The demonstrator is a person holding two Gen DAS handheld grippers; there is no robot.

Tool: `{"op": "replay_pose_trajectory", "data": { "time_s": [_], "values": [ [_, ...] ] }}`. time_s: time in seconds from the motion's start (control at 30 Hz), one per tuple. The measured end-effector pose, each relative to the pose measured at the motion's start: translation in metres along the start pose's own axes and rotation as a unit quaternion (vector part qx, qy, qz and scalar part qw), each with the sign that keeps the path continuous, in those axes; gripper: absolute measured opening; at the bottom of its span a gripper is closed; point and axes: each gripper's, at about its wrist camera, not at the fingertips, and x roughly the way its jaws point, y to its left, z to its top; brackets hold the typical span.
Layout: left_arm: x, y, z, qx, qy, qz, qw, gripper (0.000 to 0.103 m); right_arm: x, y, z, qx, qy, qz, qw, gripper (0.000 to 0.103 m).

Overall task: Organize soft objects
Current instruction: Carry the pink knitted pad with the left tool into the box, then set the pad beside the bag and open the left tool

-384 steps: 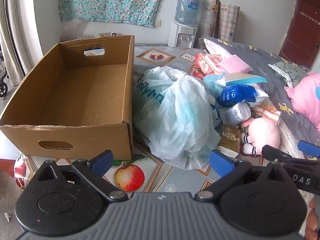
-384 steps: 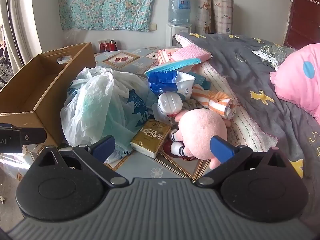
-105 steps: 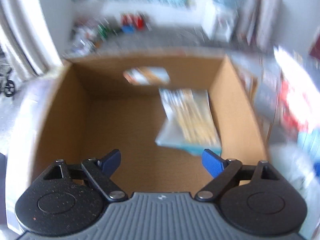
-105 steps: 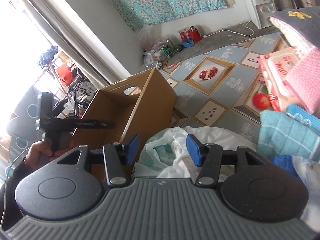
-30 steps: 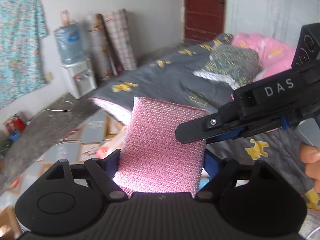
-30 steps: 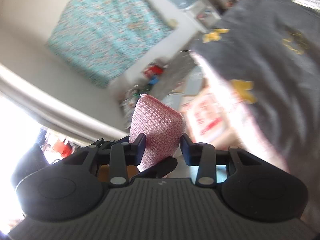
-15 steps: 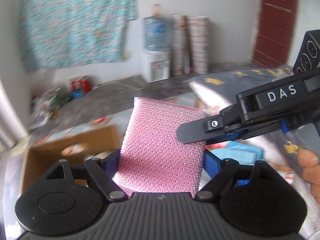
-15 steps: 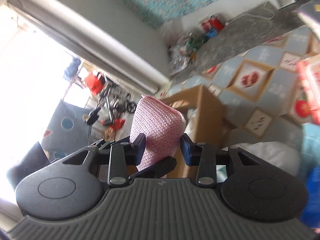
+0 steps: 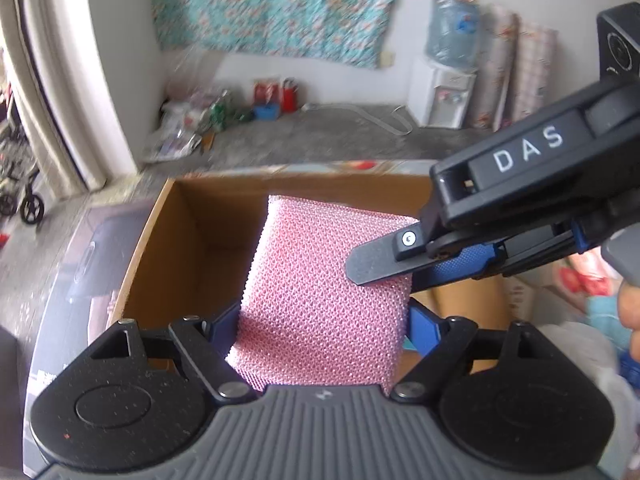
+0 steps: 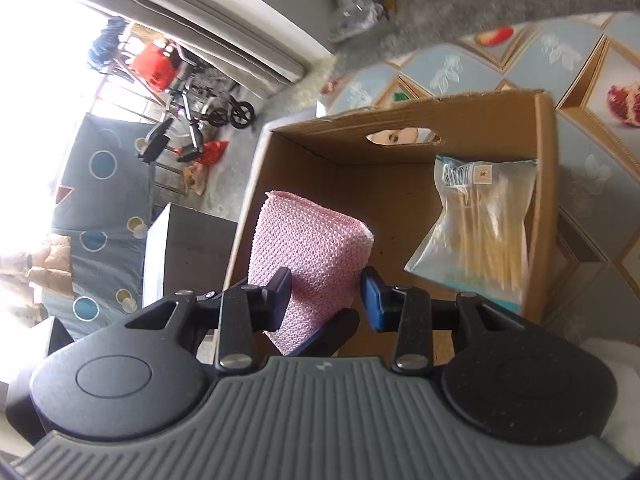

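Black grippers [image 9: 324, 320], blue pads, silver screws, ribbed grey housing, "DAS" lettering.

Pink mesh sponge [image 9: 320, 304] clamped by left gripper [image 9: 324, 320], right gripper [image 9: 404, 272] (also pinching), cardboard box [image 9: 188, 240] beneath

A lived-in home room, probably a bedroom: floral cloth [image 9: 280, 8] on the wall, water dispenser [image 9: 442, 92], curtain [image 9: 60, 80], patterned floor mat [image 10: 472, 68].

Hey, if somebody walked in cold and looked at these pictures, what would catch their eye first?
The pink knitted pad, held in mid-air by both grippers at once: the left gripper clamps its lower sides while the right gripper pinches one edge. Right beyond it gapes the open cardboard box, with a clear bag of sticks already lying against its right wall.
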Motion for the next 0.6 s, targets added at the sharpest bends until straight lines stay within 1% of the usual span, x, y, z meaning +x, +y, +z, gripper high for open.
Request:
{"op": "replay_pose_trajectory", "data": {
  "time_s": [0.1,0.2,0.27,0.3,0.33,0.4,0.47,0.6],
  "values": [
    [0.025,0.013,0.000,-0.008,0.016,0.015,0.9997,0.084,0.031,-0.007,0.019,0.005,0.019,-0.014,1.000,0.037],
    [0.044,0.024,-0.001,-0.029,0.031,0.022,0.9988,0.084,0.060,-0.015,0.036,0.007,0.029,-0.023,0.999,0.038],
    [0.056,0.030,-0.001,-0.043,0.041,0.024,0.9979,0.085,0.074,-0.020,0.045,0.004,0.029,-0.033,0.999,0.038],
    [0.061,0.032,-0.006,-0.050,0.046,0.025,0.9974,0.085,0.079,-0.023,0.048,0.000,0.027,-0.040,0.999,0.038],
    [0.067,0.033,-0.007,-0.053,0.053,0.025,0.9968,0.086,0.084,-0.025,0.051,-0.004,0.024,-0.052,0.998,0.039],
    [0.077,0.035,-0.009,-0.062,0.069,0.026,0.9954,0.086,0.090,-0.029,0.054,-0.014,0.019,-0.067,0.997,0.040],
    [0.087,0.037,-0.010,-0.068,0.083,0.023,0.9940,0.086,0.093,-0.035,0.055,-0.017,0.017,-0.073,0.997,0.041],
    [0.090,0.039,-0.015,-0.078,0.093,0.016,0.9924,0.087,0.084,-0.036,0.054,-0.028,0.004,-0.065,0.997,0.041]
  ]
}}
